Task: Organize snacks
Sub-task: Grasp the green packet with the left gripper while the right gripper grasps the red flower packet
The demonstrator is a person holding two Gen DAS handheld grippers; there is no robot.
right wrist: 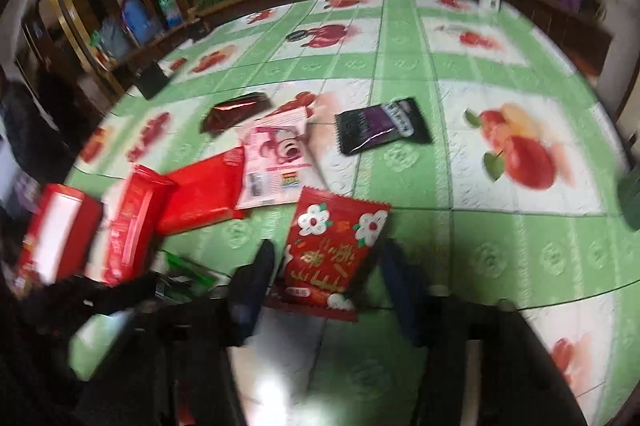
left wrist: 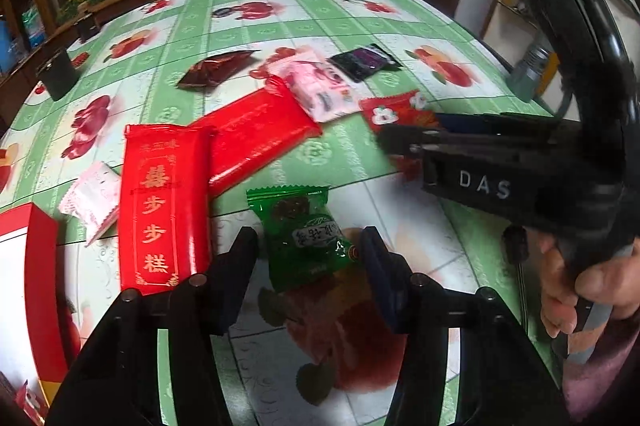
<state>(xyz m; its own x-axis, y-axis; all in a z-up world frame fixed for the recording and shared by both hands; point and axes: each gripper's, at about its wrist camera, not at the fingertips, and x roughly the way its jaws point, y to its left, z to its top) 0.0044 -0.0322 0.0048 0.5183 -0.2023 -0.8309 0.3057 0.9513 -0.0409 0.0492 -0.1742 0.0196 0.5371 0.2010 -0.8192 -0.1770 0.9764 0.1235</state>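
Left tongs (left wrist: 306, 246) straddle a green snack packet (left wrist: 306, 238) lying on the worktop (left wrist: 340, 154), pads at its edges; grip unclear. Right tongs (right wrist: 328, 274) stand partly open around a red flowered packet (right wrist: 336, 242), pads apart from it. More snacks lie nearby.

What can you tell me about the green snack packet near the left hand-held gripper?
The green snack packet is a small pillow-shaped pouch of glossy plastic film with zigzag-cut sealed ends, a dark picture near its far end and a pale label with printed characters. It looks sealed and full. It lies flat on the fruit-patterned tablecloth, between the open fingers of the left hand-held gripper; whether the pads touch it is unclear. The long red packet lies beside it, apart.
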